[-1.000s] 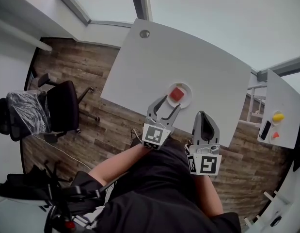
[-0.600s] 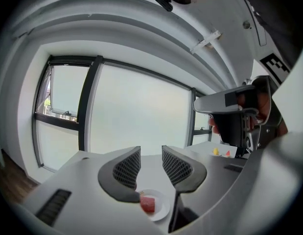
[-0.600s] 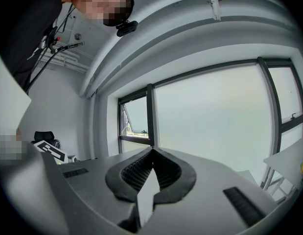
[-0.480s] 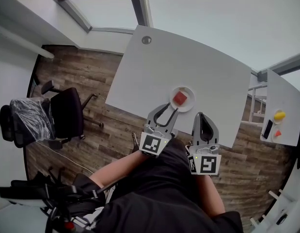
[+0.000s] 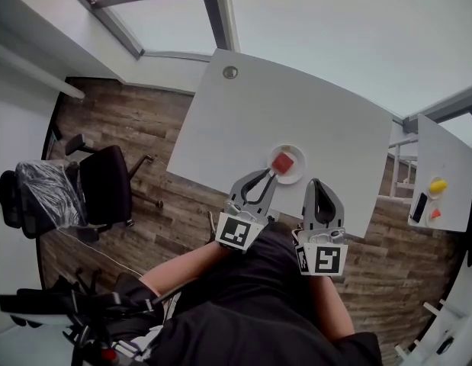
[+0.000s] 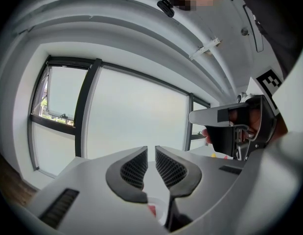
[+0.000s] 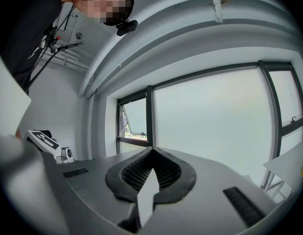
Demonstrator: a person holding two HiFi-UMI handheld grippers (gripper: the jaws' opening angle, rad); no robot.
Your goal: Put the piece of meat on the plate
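Note:
A red piece of meat (image 5: 282,162) lies on a small white plate (image 5: 295,175) near the front edge of the white table (image 5: 312,120). My left gripper (image 5: 270,174) hovers just in front of the plate's near rim; its jaws are closing to a narrow gap with nothing between them. In the left gripper view (image 6: 150,153) the plate (image 6: 161,214) and a sliver of the meat (image 6: 151,210) show below the jaws. My right gripper (image 5: 318,182) sits to the right of the plate, shut and empty, its tips meeting (image 7: 151,150).
A black office chair (image 5: 98,178) stands on the wood floor at the left. A second white table (image 5: 441,158) at the right carries a yellow object (image 5: 438,183), an orange one (image 5: 435,213) and a dark phone (image 5: 419,202). A round grommet (image 5: 230,72) marks the table's far corner.
The left gripper's jaws have gone from wide apart to nearly together and have risen a little by the plate's near rim. The meat stays on the plate. The right gripper has kept still.

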